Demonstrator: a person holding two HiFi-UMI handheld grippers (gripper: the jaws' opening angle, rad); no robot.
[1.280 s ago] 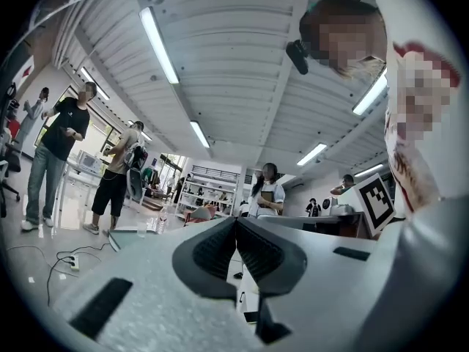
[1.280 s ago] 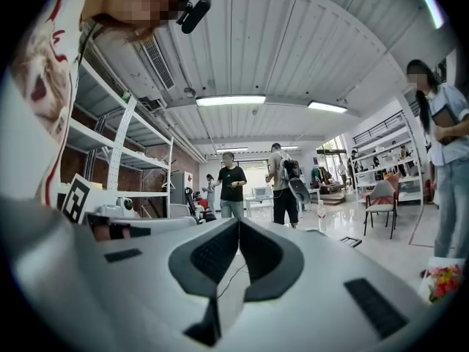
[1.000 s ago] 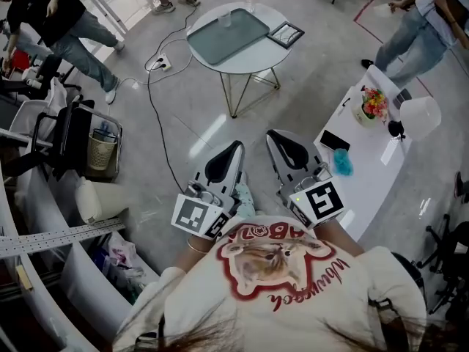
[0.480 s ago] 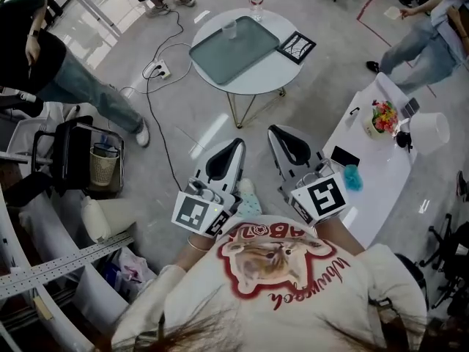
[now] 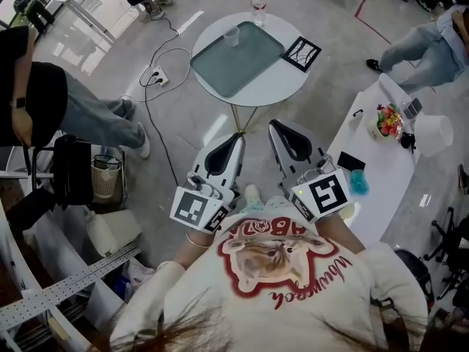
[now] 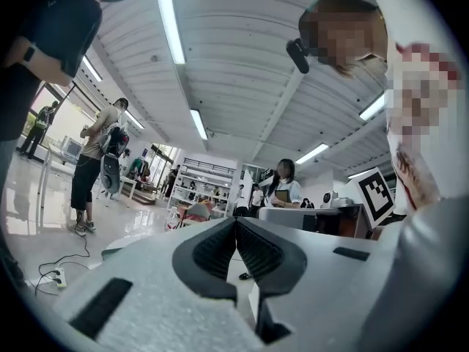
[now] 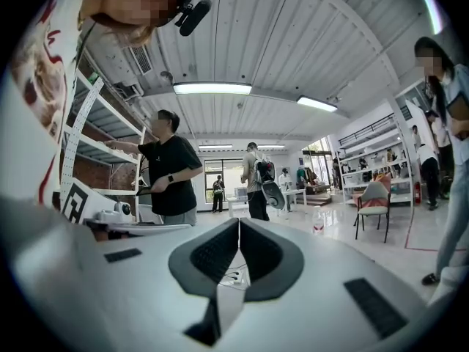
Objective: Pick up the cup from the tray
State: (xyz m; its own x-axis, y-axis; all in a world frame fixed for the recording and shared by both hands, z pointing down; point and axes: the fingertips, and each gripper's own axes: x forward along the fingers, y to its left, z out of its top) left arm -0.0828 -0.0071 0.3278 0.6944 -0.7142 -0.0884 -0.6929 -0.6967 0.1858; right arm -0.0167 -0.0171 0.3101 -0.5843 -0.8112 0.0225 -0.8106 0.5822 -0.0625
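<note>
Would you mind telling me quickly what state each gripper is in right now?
Left gripper: closed, nothing between its jaws.
Right gripper: closed, nothing between its jaws.

Clear plastic cup [image 5: 231, 34]; matt grey tray [image 5: 242, 61]; glossy floor [image 5: 338, 64].

Open floor [image 5: 333, 64] up to round table [image 5: 272, 91], power strip [image 5: 157, 79] apparently aside.
</note>
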